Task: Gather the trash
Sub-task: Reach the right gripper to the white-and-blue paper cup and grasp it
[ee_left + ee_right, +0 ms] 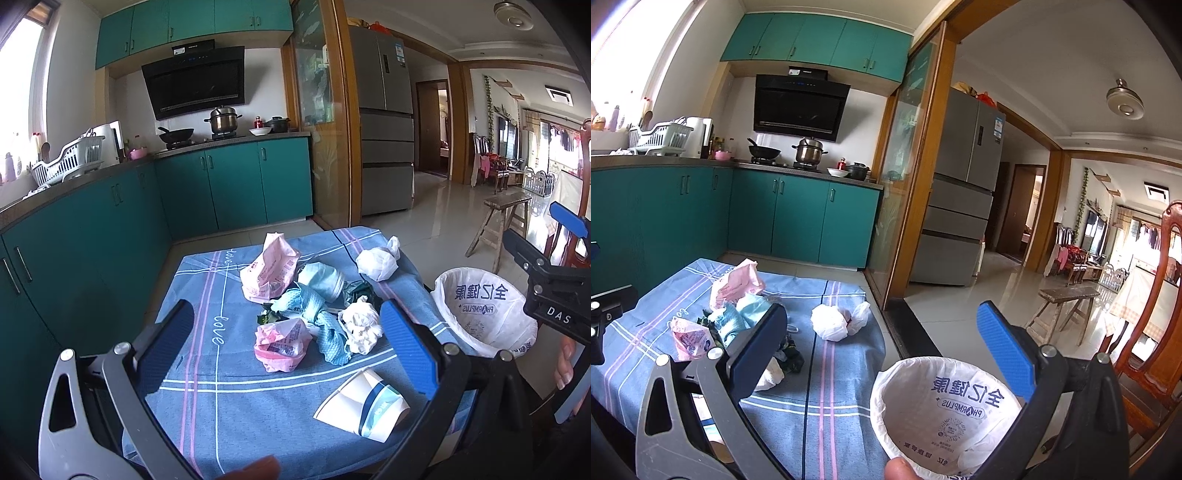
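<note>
A heap of trash lies on the blue-clothed table (207, 406): two pink wrappers (267, 273) (280, 343), a blue rag (327, 328), a crumpled white tissue (360, 326), a knotted white plastic bag (376, 264) and a squashed paper cup (364, 404). My left gripper (288, 310) hovers open over the heap, touching nothing. The bin (443, 284) with a white printed liner stands off the table's right edge. My right gripper (882, 308) is open and holds nothing, above the gap between table and bin (882, 384). The white bag (831, 321) lies ahead of it to the left.
Teal cabinets (236, 184) and a counter run along the left and back. A grey fridge (384, 147) stands behind the glass door frame. A wooden stool (498, 221) sits on the tiled floor to the right, and a wooden chair (1145, 332) stands close beside the bin.
</note>
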A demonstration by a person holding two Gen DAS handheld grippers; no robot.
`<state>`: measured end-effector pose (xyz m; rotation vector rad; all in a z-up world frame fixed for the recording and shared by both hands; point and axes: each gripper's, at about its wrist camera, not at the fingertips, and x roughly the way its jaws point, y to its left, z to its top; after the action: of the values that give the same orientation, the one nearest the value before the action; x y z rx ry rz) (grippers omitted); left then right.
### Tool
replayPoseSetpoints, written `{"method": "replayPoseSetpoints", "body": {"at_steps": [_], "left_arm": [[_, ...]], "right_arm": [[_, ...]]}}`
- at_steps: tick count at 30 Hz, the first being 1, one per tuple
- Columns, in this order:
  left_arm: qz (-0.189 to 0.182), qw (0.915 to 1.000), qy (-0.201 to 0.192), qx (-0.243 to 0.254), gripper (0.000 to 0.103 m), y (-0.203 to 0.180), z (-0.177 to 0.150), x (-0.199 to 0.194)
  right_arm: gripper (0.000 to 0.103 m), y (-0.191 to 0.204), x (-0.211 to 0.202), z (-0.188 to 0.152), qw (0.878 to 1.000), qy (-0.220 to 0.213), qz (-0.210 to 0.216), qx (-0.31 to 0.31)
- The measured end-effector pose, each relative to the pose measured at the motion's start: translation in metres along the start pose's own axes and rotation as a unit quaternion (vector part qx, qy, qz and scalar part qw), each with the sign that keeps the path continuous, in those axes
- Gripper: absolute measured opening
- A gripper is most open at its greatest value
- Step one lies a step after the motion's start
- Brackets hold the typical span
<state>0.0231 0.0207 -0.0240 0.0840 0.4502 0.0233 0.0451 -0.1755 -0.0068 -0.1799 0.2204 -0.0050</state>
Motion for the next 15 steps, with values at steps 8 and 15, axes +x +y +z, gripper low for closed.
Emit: {"method": "replayPoseSetpoints", "body": {"at_steps": [8, 15], "left_arm": [[0.020, 0.9997, 0.016, -0.006, 0.100, 0.014, -0.010, 0.012], [0.050, 0.9927, 0.097, -0.049, 0.100, 0.062, -0.051, 0.038]], "right_arm": [[0.100, 0.013, 0.016, -0.007, 0.996, 0.036, 0.069, 0.034], [0.100, 0.072, 0.056, -0.042, 0.970, 0.141, 0.197, 0.024]]}}
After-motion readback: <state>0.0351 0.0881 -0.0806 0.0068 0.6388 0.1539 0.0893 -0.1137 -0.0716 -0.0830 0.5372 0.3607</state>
